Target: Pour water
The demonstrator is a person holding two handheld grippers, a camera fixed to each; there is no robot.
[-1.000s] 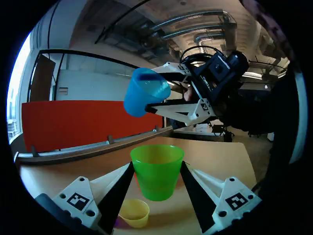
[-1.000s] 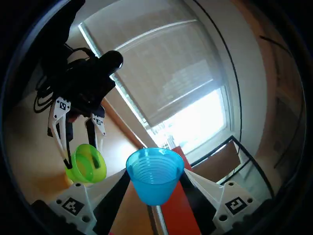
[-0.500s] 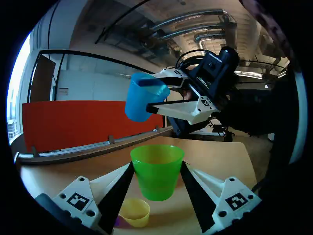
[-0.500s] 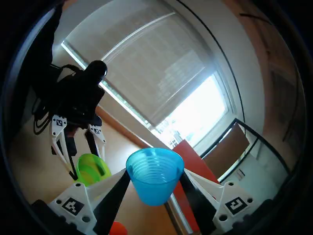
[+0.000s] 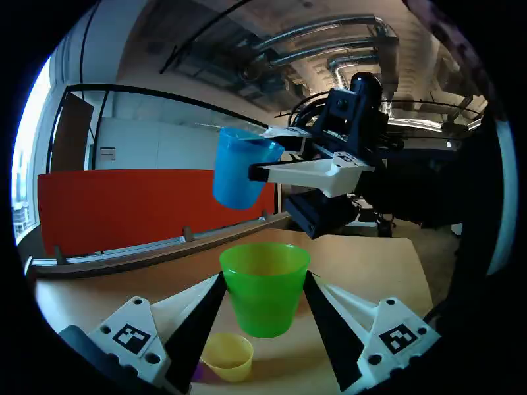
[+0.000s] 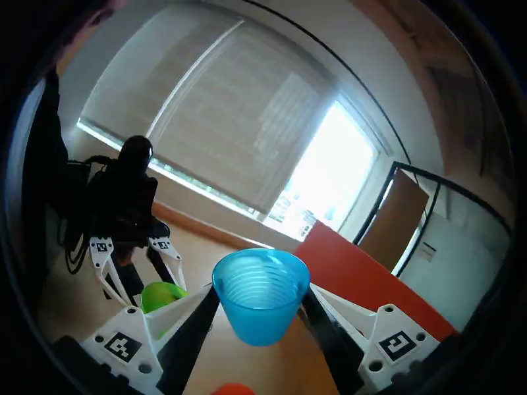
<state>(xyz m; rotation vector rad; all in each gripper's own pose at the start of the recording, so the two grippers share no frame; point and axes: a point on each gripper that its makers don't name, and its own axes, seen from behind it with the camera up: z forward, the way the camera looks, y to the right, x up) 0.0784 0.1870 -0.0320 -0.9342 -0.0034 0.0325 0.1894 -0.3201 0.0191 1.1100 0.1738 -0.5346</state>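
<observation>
Left gripper view: wooden table (image 5: 369, 263) fills the lower field, with a red partition (image 5: 118, 204) behind it at 9 o'clock.

Left gripper (image 5: 265, 280): both fingers clamp the sides of the green cup (image 5: 265, 299). The cup stands upright above the table, long axis vertical, mouth to 12 o'clock.

Right gripper (image 5: 262, 153): enters from 3 o'clock with its fingers clenched on the blue cup (image 5: 236, 171). That cup hangs in the air at 11 o'clock from the green cup, well apart from it. Its long axis is near vertical, the mouth tipped slightly toward 1 o'clock and the base toward 7 o'clock.

Yellow cup (image 5: 227, 355): upright on the table at 6 o'clock, partly behind a finger of the left gripper.

Contents of the blue and green cups cannot be made out. In the right gripper view an orange object (image 6: 230, 388) is cut off at 6 o'clock.
</observation>
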